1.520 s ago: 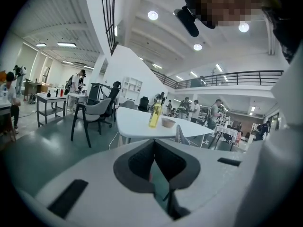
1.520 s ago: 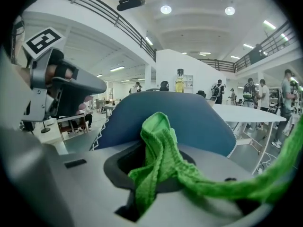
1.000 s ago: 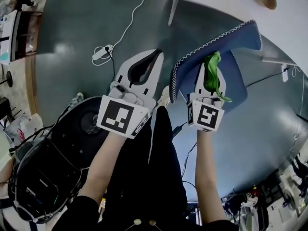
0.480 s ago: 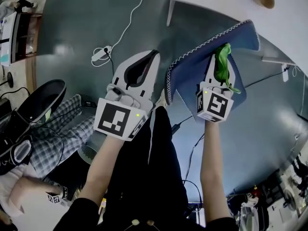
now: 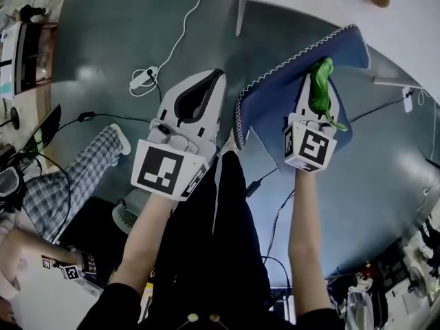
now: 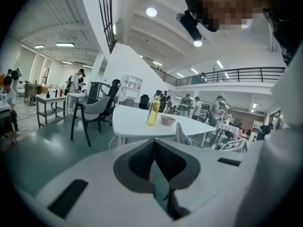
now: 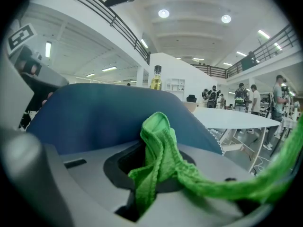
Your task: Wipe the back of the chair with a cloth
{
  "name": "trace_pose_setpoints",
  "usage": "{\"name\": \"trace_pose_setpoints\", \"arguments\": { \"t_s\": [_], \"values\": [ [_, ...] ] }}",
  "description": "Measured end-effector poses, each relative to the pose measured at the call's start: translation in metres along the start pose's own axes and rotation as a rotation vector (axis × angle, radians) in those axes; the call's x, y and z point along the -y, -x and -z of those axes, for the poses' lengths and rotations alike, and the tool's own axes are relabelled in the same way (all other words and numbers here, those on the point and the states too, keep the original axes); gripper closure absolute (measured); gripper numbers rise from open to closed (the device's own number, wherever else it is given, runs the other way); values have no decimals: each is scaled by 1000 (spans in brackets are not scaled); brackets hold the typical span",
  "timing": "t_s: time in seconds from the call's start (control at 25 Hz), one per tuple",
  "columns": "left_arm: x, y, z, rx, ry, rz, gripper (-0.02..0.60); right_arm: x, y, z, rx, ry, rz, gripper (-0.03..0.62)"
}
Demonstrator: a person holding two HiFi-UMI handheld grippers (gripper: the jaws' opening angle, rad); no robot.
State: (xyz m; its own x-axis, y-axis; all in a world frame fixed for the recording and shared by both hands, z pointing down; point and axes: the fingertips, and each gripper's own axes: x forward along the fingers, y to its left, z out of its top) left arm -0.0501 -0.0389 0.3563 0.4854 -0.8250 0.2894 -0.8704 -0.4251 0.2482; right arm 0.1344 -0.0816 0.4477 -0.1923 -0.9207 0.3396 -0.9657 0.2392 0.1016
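Green cloth point(image 7: 156, 145) pinched in right tongs point(image 5: 316, 81) at blue chair back point(image 5: 268, 108); left tongs point(image 5: 212, 80) closed.

A big open lab or workshop hall: a high white ceiling with round lights point(image 6: 151, 12), a railed mezzanine point(image 6: 246, 72) on the right, and a grey floor point(image 5: 103, 40) crossed by cables point(image 5: 184, 36) and a power strip point(image 5: 146, 75). There are white tables point(image 6: 137, 122), work benches point(image 6: 51, 98) far left, office chairs point(image 6: 94, 109), and people point(image 6: 195, 106) standing far off.
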Motion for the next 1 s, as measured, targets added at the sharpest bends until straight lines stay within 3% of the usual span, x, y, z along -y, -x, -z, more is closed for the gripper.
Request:
{"name": "trace_pose_setpoints", "arguments": {
  "t_s": [0.6,1.0],
  "values": [
    [-5,4,9,-30,-18,7,580,67,-32,-8,-62,20,137,548],
    [-4,4,12,-39,-31,20,580,106,-39,13,-146,22,199,548]
  ]
}}
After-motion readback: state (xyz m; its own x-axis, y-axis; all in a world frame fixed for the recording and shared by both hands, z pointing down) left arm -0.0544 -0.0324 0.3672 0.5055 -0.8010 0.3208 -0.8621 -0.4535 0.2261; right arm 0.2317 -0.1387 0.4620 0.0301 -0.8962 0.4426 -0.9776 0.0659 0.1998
